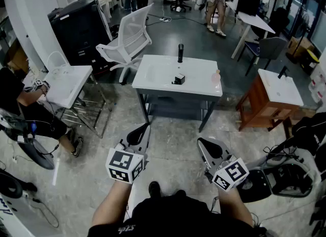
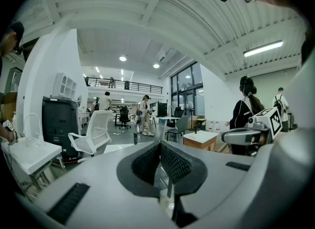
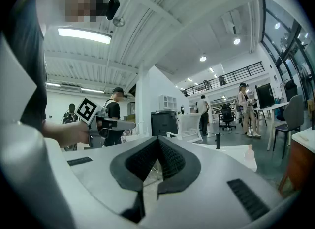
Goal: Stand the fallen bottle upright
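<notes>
A white sink-top table [image 1: 158, 80] stands ahead of me on the stone floor. Near its right edge is a small pale pink bottle [image 1: 217, 76], also seen far off in the right gripper view [image 3: 250, 150]; it is too small to tell how it lies. A black tap [image 1: 180, 52] rises at the table's far edge, and a small black object [image 1: 178, 79] sits near the middle. My left gripper [image 1: 144, 127] [image 2: 158, 144] and right gripper [image 1: 201, 141] [image 3: 157, 140] hover low in front of me, well short of the table. Both are shut, with nothing between the pads.
A white office chair [image 1: 130, 40] stands behind the table at the left, beside a black cabinet [image 1: 81, 27]. A smaller white basin on a wire stand [image 1: 66, 83] and a seated person [image 1: 20, 103] are at the left. At the right stands a wooden vanity [image 1: 275, 98].
</notes>
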Demonstrator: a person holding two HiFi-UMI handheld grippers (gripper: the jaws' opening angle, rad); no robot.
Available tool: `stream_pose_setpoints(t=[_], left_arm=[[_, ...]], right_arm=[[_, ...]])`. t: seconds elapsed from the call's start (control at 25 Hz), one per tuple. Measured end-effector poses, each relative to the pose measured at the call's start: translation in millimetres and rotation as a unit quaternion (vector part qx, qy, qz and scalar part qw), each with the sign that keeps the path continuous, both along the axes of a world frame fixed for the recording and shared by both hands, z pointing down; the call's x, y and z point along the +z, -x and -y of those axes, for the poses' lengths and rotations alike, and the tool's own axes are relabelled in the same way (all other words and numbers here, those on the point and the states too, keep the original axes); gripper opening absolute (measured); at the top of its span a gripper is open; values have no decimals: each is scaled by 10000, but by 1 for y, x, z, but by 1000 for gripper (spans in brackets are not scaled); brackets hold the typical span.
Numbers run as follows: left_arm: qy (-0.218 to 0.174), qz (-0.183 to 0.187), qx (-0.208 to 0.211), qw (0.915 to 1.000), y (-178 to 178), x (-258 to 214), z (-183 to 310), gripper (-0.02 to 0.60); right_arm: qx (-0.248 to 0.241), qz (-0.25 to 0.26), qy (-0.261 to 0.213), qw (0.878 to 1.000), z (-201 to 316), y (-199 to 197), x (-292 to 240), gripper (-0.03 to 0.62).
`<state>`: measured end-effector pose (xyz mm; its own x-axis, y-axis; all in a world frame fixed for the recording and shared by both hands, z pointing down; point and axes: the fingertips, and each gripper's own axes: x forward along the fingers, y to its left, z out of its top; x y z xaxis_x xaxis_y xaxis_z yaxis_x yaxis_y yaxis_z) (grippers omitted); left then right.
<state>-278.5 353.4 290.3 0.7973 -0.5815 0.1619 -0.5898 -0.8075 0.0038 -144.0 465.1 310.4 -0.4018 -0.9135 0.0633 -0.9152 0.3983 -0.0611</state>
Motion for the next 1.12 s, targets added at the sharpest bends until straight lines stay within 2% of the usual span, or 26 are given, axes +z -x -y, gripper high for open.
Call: stream_pose_setpoints(t=[0.4, 0.76, 0.92, 1.12], left_arm=[[290, -9, -92, 9995, -10, 29, -21, 12], [212, 29, -321, 9993, -30, 30, -32, 12], [348, -264, -315, 9985, -43, 25, -47, 12], [280, -49, -344, 9990, -57, 32, -44, 12]], right_arm=[[89, 51, 82, 9999, -22, -16, 9, 11], [262, 372, -63, 9989, -51, -52, 1, 12], [317, 295, -111, 9990, -65, -69, 2, 14], [349, 479, -52, 9982, -69, -84, 10, 14]])
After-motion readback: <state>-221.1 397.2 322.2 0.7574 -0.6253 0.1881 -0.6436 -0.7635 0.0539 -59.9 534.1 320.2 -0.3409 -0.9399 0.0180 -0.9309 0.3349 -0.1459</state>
